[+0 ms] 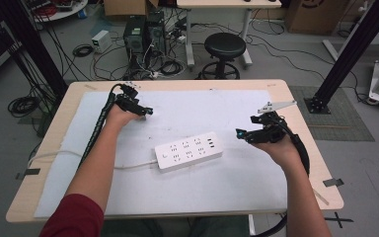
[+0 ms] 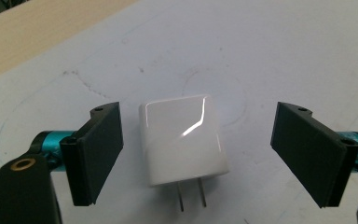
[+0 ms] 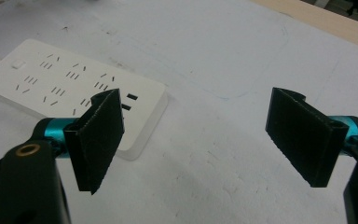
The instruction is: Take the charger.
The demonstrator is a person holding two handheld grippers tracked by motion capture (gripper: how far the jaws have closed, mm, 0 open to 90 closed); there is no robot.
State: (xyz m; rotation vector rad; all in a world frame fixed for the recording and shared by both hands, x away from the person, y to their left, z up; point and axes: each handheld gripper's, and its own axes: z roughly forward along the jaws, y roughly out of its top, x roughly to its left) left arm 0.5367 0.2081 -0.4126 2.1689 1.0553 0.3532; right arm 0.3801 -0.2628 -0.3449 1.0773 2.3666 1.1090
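L gripper [image 2: 196, 156] sits at the far-left part of the white mat [image 1: 187, 192], jaws spread wide. Between them lies a white USB charger plug [image 2: 182, 140], flat on the mat w/ its two metal prongs [image 2: 191, 195] pointing back toward the camera. Neither pad touches it; left pad is just beside it, right pad well apart. In the high view the L gripper [image 1: 145, 112] hides the charger.

R gripper [image 3: 196, 140] hovers over the mat's right side, jaws also spread, nothing between them. In the high view, R gripper [image 1: 241, 133] is just right of the white power strip [image 1: 189, 150], which lies mid-mat, angled, cord [image 1: 128, 165] trailing off left. Its USB end sits behind the R gripper's left pad [image 3: 100, 137].
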